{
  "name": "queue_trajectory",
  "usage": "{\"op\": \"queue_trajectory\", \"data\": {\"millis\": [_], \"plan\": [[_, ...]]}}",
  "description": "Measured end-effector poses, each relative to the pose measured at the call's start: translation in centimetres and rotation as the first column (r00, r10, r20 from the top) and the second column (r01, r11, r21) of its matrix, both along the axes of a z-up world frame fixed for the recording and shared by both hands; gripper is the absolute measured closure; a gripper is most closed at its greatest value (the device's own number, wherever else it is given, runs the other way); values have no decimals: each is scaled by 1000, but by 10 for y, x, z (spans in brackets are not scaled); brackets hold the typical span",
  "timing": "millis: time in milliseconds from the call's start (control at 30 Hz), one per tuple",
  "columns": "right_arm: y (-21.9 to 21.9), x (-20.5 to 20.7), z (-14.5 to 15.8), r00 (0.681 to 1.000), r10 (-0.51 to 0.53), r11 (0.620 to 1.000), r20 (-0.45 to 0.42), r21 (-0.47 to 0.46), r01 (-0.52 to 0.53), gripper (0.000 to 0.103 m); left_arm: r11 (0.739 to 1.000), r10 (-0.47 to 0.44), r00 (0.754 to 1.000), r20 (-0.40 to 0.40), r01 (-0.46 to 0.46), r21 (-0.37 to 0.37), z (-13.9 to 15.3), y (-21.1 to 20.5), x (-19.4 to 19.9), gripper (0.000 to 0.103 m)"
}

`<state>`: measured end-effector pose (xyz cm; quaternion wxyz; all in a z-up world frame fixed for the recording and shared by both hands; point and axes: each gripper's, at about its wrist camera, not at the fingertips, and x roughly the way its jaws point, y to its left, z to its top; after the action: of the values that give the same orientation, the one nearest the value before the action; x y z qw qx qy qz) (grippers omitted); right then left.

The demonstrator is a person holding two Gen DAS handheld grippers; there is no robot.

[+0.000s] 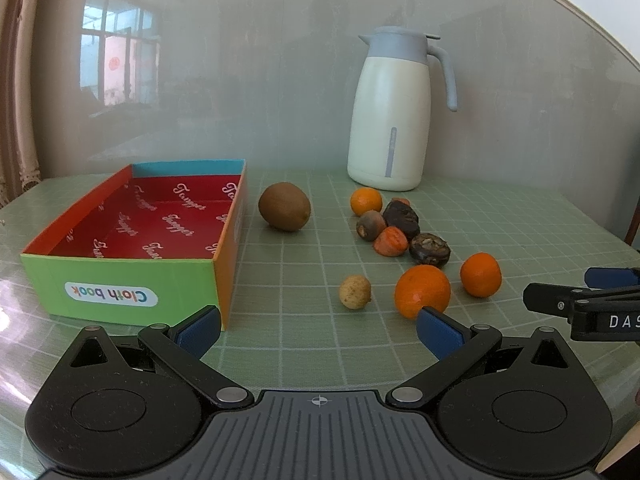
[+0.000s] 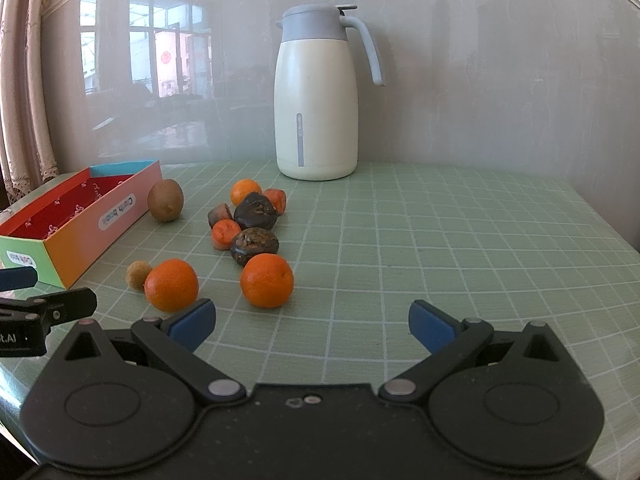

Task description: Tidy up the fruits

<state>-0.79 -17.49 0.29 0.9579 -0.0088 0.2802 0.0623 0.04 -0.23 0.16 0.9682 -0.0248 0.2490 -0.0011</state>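
Note:
A colourful open box (image 1: 120,280), red inside and empty, stands at the left; it also shows in the right wrist view (image 2: 80,216). Right of it lie a kiwi (image 1: 284,206), three oranges (image 1: 422,291) (image 1: 480,274) (image 1: 366,201), a small tan fruit (image 1: 355,291), dark brown fruits (image 1: 401,219) and orange-red pieces (image 1: 391,241). My left gripper (image 1: 318,330) is open and empty, just before the nearest orange. My right gripper (image 2: 312,326) is open and empty, close behind two oranges (image 2: 267,280) (image 2: 171,285). The right gripper's fingers (image 1: 560,300) show at the right edge of the left view.
A cream thermos jug (image 1: 390,112) with a grey lid and handle stands at the back against the grey wall. The table (image 2: 460,240) has a green grid cover. A curtain (image 2: 24,100) hangs at the far left.

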Motion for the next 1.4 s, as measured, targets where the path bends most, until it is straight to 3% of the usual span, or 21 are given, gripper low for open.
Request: {"op": "queue_trajectory", "data": {"millis": [267, 633, 733, 867, 1000, 1167, 1200, 1400], "plan": [[-5, -1, 2, 1000, -17, 1000, 5, 1, 17, 0, 999, 11, 1000, -3, -11, -33, 0, -4, 3, 0], [-25, 0, 2, 995, -103, 995, 14, 1, 103, 0, 998, -56, 998, -4, 56, 2, -3, -32, 20, 1], [-38, 1, 2, 988, -152, 988, 10, 18, 152, 0, 996, -84, 996, -13, 84, 24, -4, -43, 25, 22], [-47, 1, 1, 984, -180, 983, 1, 31, 180, 0, 994, -109, 994, -20, 109, 24, -5, -54, 31, 23], [-52, 2, 0, 982, -190, 981, -1, 31, 190, 0, 990, -135, 990, -40, 136, 26, -9, -64, 39, 40], [-54, 4, -1, 981, -196, 980, -2, 28, 196, 0, 990, -138, 988, -69, 140, 30, -14, -73, 53, 51], [-54, 4, -1, 981, -196, 980, -2, 28, 196, 0, 990, -135, 987, -88, 138, 27, -15, -73, 55, 62], [-54, 7, 0, 981, -193, 981, 2, 29, 192, 0, 989, -138, 988, -66, 141, 35, -11, -66, 50, 62]]}}
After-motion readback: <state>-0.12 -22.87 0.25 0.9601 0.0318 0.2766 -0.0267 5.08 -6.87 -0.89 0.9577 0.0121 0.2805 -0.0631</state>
